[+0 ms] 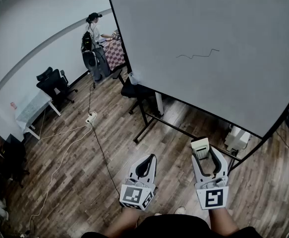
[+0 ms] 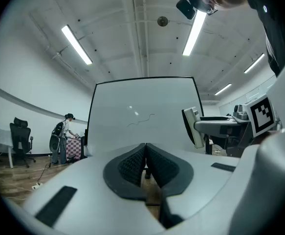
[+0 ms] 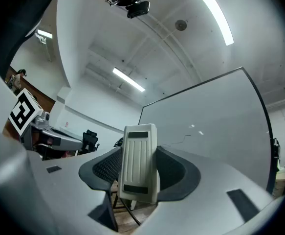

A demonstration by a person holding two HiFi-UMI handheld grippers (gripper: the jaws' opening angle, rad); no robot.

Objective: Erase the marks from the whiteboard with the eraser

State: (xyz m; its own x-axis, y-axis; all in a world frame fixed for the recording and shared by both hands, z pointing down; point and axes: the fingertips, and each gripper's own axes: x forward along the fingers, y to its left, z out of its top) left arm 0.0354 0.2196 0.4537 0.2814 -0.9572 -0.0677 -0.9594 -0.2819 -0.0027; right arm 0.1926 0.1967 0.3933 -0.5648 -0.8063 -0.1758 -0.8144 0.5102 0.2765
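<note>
A big whiteboard [image 1: 218,38] on a black stand fills the upper right of the head view. One thin wavy black mark [image 1: 198,55] runs across its middle; the same mark [image 2: 141,121] shows small in the left gripper view. My right gripper [image 1: 205,150] is shut on a cream-white eraser [image 1: 201,147], which stands upright between its jaws [image 3: 138,164], well short of the board. My left gripper [image 1: 146,161] is beside it, shut with nothing in it, its pads [image 2: 132,165] pressed together.
Wooden floor below. A white power strip [image 1: 91,117] with cables lies at left. A black office chair [image 1: 54,84] and a white desk [image 1: 32,110] stand at far left. A person [image 1: 92,38] stands behind the board's left edge. The board's stand legs [image 1: 149,123] reach toward me.
</note>
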